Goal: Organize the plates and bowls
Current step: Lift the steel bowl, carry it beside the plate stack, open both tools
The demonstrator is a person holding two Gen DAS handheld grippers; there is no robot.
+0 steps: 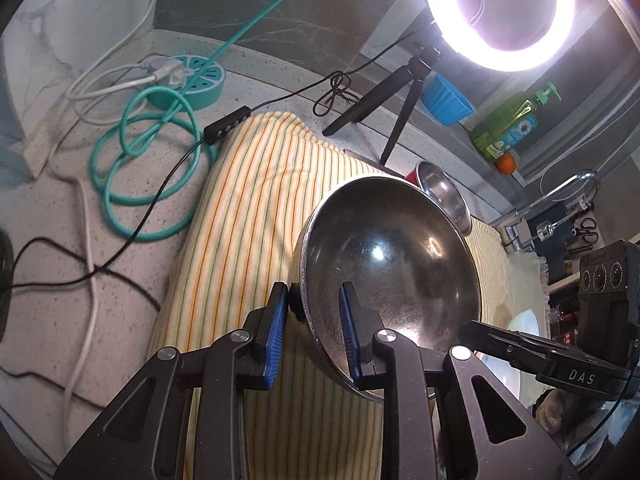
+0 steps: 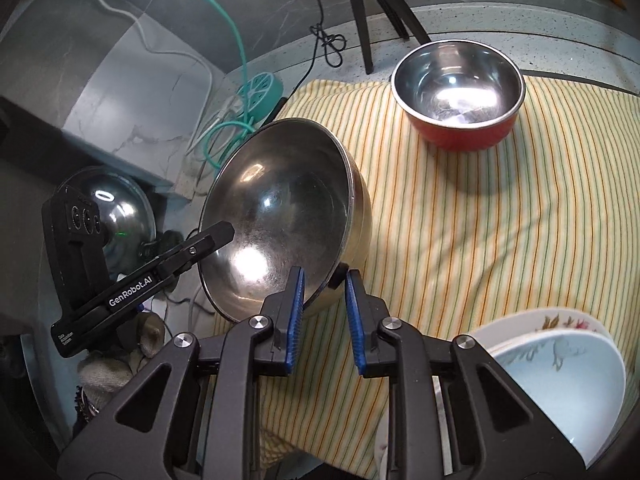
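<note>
You've got the steel bowl [image 2: 280, 216] pinched by both, L gripper [image 1: 314, 332] and R gripper [image 2: 325, 316] on opposite rims, tilted above the cloth [image 2: 460, 220]. Red bowl [image 2: 458, 92] sits ahead-right of R; that side leads, I'd say.

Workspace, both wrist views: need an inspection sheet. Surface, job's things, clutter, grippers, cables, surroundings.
Surface: striped cloth over speckled counter.
Job's things: steel bowl tilted, gripped at both rims; red bowl upright on cloth; stacked dishes at the edge.
Clutter: teal power hub, ring light on tripod.
Grippers: left gripper and right gripper each shut on rim.
Cables: teal cable coiled; black, white leads loose.
Surroundings: soap bottle, faucet.
</note>
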